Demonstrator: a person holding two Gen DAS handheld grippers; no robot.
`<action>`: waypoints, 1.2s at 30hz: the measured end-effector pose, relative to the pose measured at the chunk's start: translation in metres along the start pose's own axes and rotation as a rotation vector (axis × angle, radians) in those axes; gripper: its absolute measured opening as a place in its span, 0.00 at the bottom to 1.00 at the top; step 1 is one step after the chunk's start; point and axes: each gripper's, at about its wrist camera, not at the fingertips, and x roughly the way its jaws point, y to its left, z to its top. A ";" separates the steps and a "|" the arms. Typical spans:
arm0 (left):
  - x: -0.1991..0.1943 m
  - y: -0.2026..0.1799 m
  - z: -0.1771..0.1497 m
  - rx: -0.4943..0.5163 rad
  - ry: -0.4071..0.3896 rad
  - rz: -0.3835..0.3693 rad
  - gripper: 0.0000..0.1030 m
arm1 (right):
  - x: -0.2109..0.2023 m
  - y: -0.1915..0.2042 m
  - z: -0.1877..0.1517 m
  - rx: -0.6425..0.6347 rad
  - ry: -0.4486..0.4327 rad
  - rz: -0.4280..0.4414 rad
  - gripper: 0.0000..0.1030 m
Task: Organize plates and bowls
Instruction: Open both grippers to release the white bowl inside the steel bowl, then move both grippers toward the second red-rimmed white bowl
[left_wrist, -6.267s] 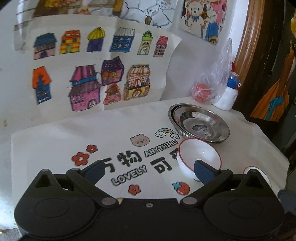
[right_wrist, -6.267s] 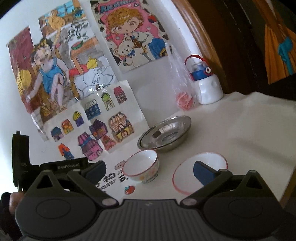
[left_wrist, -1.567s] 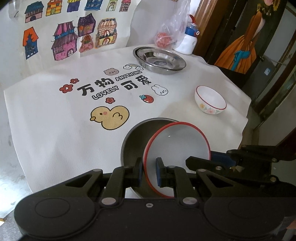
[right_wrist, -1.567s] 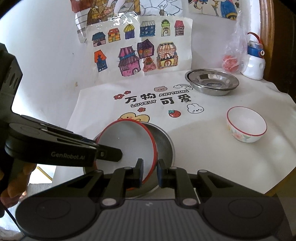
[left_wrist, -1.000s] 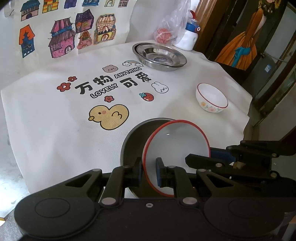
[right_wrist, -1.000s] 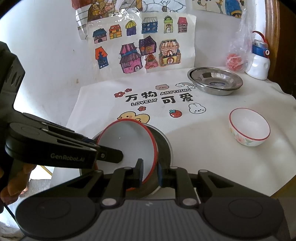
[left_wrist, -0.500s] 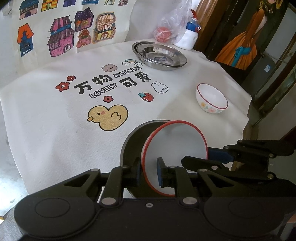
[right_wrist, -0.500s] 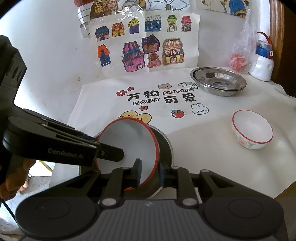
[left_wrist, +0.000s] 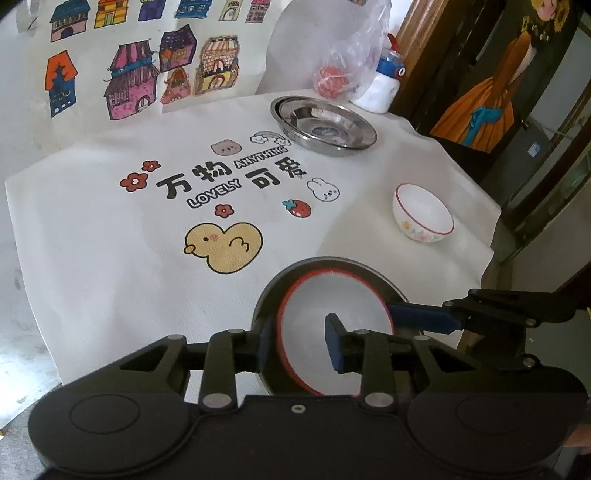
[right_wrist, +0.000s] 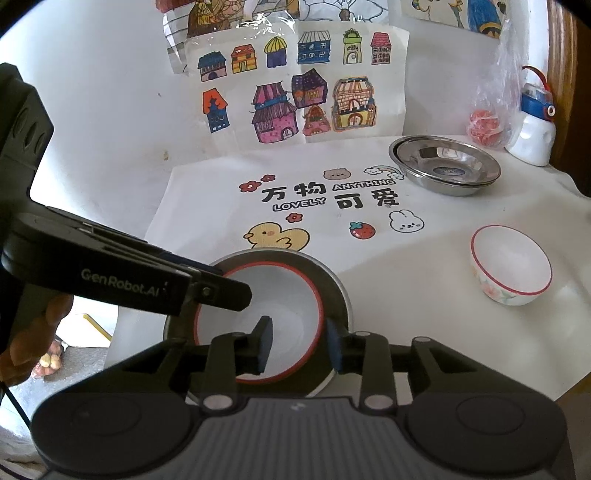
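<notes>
A white plate with a red rim (left_wrist: 332, 325) (right_wrist: 258, 317) lies inside a grey metal plate (left_wrist: 295, 273) (right_wrist: 332, 280) at the table's near edge. My left gripper (left_wrist: 297, 347) is open, its fingers astride the red-rimmed plate's near-left rim. My right gripper (right_wrist: 297, 345) is open, its fingers astride the plate's near-right rim. Neither grips it. A white bowl with a red rim and flower print (left_wrist: 423, 218) (right_wrist: 511, 269) stands to the right. Stacked steel plates (left_wrist: 325, 125) (right_wrist: 445, 168) sit at the back.
A white printed tablecloth (left_wrist: 110, 221) (right_wrist: 406, 258) covers the table. A plastic bag with something red (left_wrist: 336, 74) (right_wrist: 485, 123) and a white bottle with a blue cap (left_wrist: 384, 88) (right_wrist: 533, 125) stand at the back right. Drawings hang on the wall behind. The table edge drops off at right.
Both grippers have opened and let go of the red-rimmed plate. It has dropped from tilted to lying flat in the grey metal plate.
</notes>
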 end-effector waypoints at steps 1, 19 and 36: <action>0.000 0.000 0.000 -0.001 0.001 -0.002 0.33 | -0.002 -0.001 0.000 0.005 -0.006 0.004 0.37; -0.012 -0.014 0.031 0.006 -0.114 -0.026 0.63 | -0.043 -0.059 0.001 0.146 -0.176 -0.077 0.79; 0.059 -0.083 0.091 0.128 -0.117 -0.007 0.95 | -0.032 -0.176 -0.014 0.371 -0.272 -0.269 0.96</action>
